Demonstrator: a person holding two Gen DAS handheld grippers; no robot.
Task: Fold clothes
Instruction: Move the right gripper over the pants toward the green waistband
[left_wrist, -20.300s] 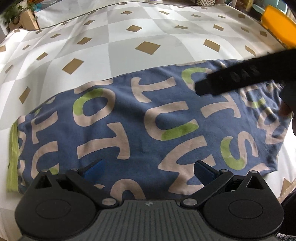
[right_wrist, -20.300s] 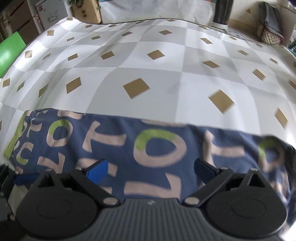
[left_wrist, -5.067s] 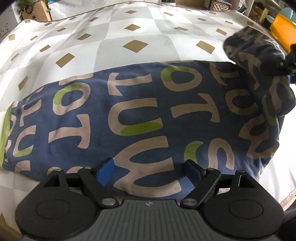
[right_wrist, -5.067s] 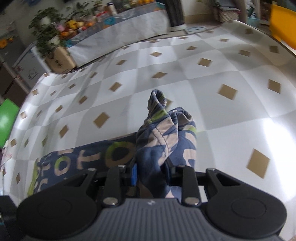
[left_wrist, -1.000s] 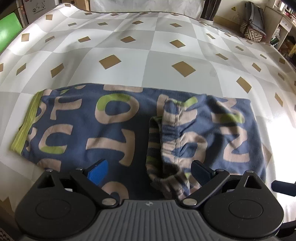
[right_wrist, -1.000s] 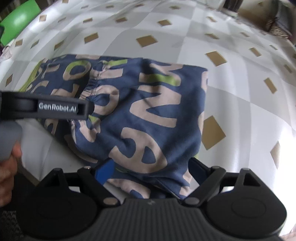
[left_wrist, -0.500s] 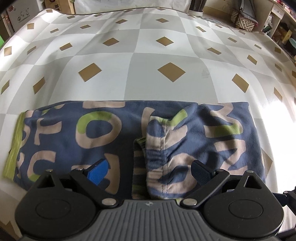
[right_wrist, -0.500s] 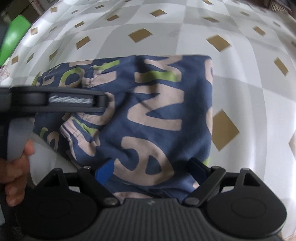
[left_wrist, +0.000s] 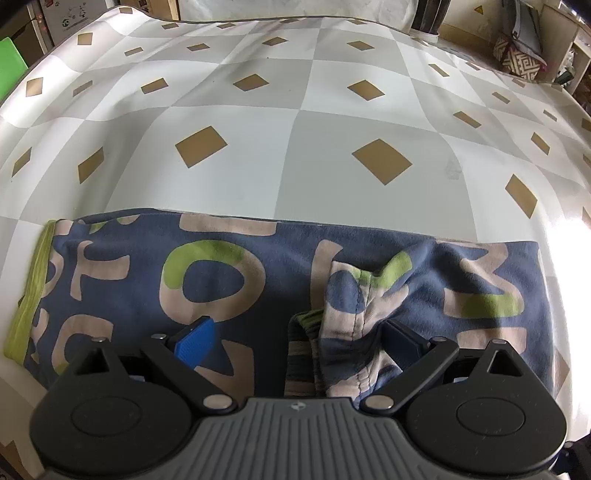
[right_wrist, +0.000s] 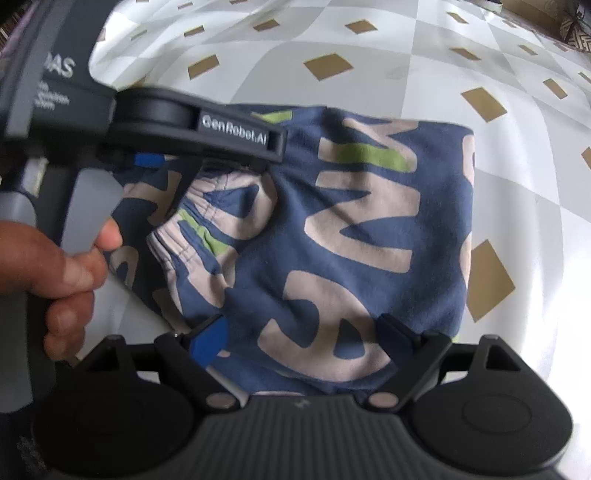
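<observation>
On the checkered tablecloth (left_wrist: 229, 122), blue lettered garment (left_wrist: 229, 280) lying flat along its near edge, right end folded over, left gripper (left_wrist: 295, 338) spread wide above the fold's hem, right gripper (right_wrist: 306, 334) released over the folded half, left hand (right_wrist: 48, 266) on its handle, cloth bare beyond the garment.

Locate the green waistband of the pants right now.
In the left wrist view the green waistband is at the far left end of the blue pants, lying flat on the checkered tablecloth, well left of the open left gripper.
</observation>
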